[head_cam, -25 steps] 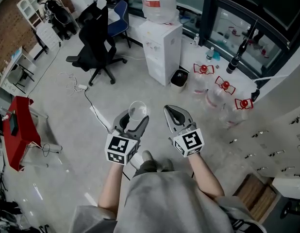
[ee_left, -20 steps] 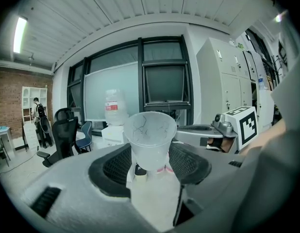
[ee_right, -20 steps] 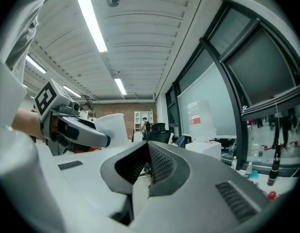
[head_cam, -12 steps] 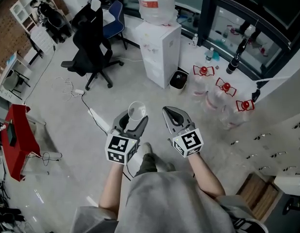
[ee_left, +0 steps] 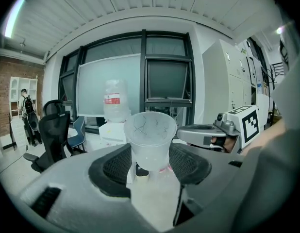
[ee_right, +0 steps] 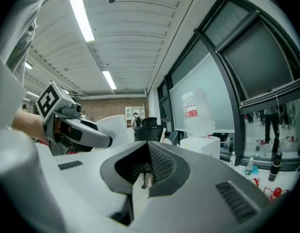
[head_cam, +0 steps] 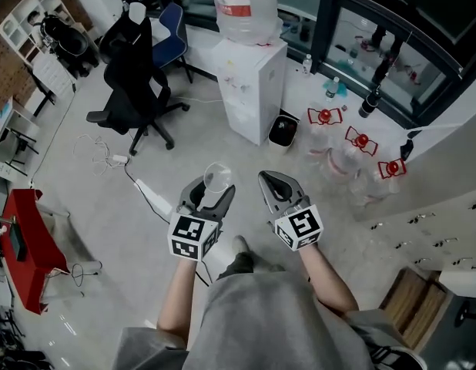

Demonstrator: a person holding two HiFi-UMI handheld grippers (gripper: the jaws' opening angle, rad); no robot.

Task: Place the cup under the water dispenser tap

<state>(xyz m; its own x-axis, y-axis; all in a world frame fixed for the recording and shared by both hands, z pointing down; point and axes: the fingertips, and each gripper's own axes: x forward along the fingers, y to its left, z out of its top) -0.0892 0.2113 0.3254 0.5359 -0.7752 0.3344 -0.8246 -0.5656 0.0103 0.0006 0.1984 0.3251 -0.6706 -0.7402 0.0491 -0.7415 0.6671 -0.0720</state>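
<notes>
My left gripper [head_cam: 212, 193] is clamped on the clear cup [head_cam: 217, 177], upright. My right gripper [head_cam: 273, 182] is closed on nothing. The water dispenser [head_cam: 249, 91] at twelve o'clock has drawn nearer, so I'm approaching, but the cup is well short of its tap.

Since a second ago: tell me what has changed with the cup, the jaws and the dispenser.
The person has stepped toward the water dispenser: it looks slightly nearer in the head view, and the office chair has slid left. Nothing taken or let go. Unchanged: left gripper holding the cup upright, right gripper shut and empty beside it.
</notes>
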